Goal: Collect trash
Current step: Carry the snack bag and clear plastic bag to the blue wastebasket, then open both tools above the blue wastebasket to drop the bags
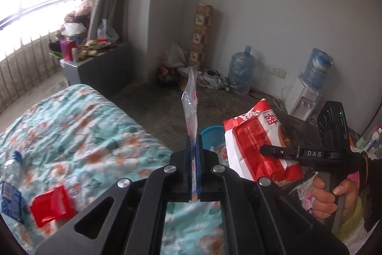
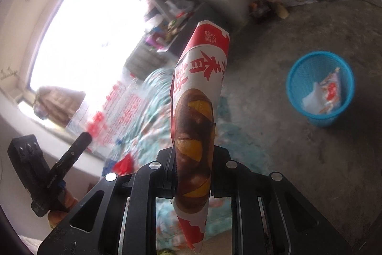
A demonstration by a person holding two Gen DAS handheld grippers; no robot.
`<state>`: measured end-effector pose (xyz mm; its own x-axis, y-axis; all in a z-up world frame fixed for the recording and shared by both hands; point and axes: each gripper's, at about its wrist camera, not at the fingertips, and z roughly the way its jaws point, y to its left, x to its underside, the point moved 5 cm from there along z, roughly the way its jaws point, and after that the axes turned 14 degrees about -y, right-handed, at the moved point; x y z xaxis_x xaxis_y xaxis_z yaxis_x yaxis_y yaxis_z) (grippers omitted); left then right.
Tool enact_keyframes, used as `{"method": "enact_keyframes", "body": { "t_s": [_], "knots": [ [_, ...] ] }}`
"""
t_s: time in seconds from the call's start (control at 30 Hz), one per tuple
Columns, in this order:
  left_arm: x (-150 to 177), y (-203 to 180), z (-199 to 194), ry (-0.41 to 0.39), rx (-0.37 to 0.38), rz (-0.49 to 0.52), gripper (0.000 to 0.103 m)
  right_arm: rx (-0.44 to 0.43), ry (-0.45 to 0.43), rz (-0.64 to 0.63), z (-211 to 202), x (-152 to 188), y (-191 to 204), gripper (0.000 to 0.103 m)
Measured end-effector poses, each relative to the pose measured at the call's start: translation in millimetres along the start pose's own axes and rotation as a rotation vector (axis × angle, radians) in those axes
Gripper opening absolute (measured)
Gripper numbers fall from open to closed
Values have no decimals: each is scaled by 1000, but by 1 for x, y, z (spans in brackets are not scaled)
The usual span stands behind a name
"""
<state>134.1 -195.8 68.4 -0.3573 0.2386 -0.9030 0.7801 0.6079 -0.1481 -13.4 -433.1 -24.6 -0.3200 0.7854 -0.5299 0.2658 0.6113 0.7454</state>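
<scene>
My left gripper (image 1: 193, 142) is shut on a clear plastic wrapper with red print (image 1: 191, 106), held edge-on above the floral bed; the wrapper also shows blurred in the right wrist view (image 2: 114, 111). My right gripper (image 2: 194, 154) is shut on a red and white paper snack bag (image 2: 198, 111), also seen in the left wrist view (image 1: 255, 142). A blue mesh trash basket (image 2: 298, 78) stands on the floor with wrappers inside; in the left wrist view its rim (image 1: 210, 132) peeks out behind the left gripper.
On the floral bedspread (image 1: 71, 130) lie a red wrapper (image 1: 51, 207), a blue packet (image 1: 10, 202) and a bottle (image 1: 9, 165). A cluttered grey cabinet (image 1: 100, 63), water jugs (image 1: 241, 71) and a dispenser (image 1: 303, 97) stand along the walls.
</scene>
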Motion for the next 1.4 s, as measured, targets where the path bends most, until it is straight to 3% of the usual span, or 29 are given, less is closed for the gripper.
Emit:
{"method": "enact_keyframes", "body": {
  "t_s": [0.17, 0.3, 0.57, 0.73, 0.77, 0.8, 0.83, 0.87, 0.9, 1.0, 1.1, 1.23, 1.4],
  "knots": [
    [0, -15, 68, 122, 98, -71, 2, 183, -122, 122, -28, -33, -71, 18],
    [11, -29, 129, 240, 161, -133, 2, 319, -159, 208, -36, -42, -121, 18],
    [51, -68, 270, 460, 218, -107, 2, 390, -132, 310, 15, -47, -177, 20],
    [79, -84, 352, 554, 222, -81, 3, 405, -98, 377, 68, -60, -218, 29],
    [82, -84, 363, 561, 217, -80, 7, 411, -102, 398, 81, -62, -229, 32],
    [90, -84, 379, 581, 204, -94, 12, 415, -102, 415, 88, -64, -238, 44],
    [100, -82, 393, 610, 193, -122, 26, 432, -94, 429, 99, -65, -249, 58],
    [107, -81, 403, 628, 190, -148, 41, 459, -86, 447, 111, -62, -262, 65],
    [113, -77, 411, 640, 178, -168, 44, 465, -83, 469, 122, -60, -272, 69],
    [124, -69, 426, 660, 123, -198, 50, 474, -21, 568, 145, -42, -297, 72],
    [116, -65, 419, 635, 137, -241, 56, 439, -46, 607, 136, -36, -294, 75],
    [81, -60, 395, 544, 151, -236, 58, 431, -114, 539, 104, -42, -273, 77],
    [24, -50, 335, 391, 180, -274, 71, 377, -203, 491, 60, -50, -241, 77]
  ]
}}
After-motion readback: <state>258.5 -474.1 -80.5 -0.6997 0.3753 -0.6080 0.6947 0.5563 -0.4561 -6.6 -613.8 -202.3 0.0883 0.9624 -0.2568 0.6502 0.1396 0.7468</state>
